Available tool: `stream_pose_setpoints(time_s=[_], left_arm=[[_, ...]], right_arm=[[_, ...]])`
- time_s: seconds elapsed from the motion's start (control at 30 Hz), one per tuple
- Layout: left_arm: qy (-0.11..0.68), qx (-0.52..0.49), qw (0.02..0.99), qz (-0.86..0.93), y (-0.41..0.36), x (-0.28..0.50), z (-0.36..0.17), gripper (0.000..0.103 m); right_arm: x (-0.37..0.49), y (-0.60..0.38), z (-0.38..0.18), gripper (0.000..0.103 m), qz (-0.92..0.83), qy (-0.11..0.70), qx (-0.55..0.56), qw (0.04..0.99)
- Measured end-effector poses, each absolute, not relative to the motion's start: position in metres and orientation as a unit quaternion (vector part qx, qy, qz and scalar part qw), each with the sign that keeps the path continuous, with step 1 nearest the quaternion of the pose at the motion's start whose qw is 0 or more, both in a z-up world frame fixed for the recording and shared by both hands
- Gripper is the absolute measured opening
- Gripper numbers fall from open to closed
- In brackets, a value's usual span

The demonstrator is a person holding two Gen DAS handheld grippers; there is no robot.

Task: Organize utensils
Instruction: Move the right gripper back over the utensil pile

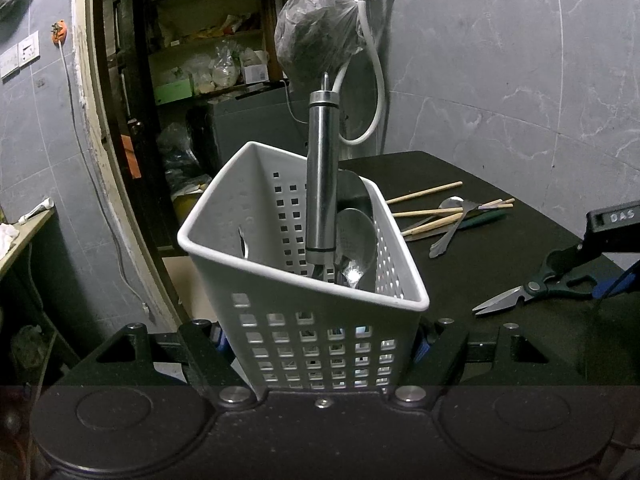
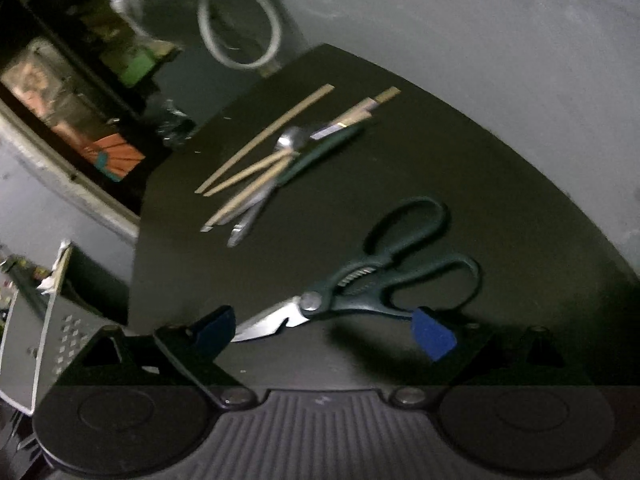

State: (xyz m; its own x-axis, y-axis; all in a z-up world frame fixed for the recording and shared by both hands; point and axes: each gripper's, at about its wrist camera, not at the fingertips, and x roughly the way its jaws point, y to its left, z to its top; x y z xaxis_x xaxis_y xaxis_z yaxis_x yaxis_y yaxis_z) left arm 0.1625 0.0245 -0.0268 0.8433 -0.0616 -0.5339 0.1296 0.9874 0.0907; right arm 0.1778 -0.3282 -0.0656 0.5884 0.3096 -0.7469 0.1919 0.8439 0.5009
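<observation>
Gripping the white basket (image 1: 320,320) low in frame, the left gripper (image 1: 320,354) is clamped; the right gripper (image 2: 324,334) is spread wide over the scissors (image 2: 360,280), nothing held.

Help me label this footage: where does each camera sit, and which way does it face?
Left wrist: on the left gripper, looking along its fingers, shut on the white basket of utensils.
Right wrist: on the right gripper, angled down at the scissors on the black table, fingers spread wide.
Shared: scissors, chopsticks, table, basket.
</observation>
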Motion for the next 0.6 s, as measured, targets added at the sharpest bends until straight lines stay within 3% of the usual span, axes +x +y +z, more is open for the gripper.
stream_pose_setpoints(time_s=[0.6], left_arm=[[0.278, 0.064, 0.957, -0.048, 0.026, 0.163, -0.027, 0.078]], right_arm=[[0.271, -0.295, -0.075, 0.102, 0.106, 0.417, 0.154, 0.889]])
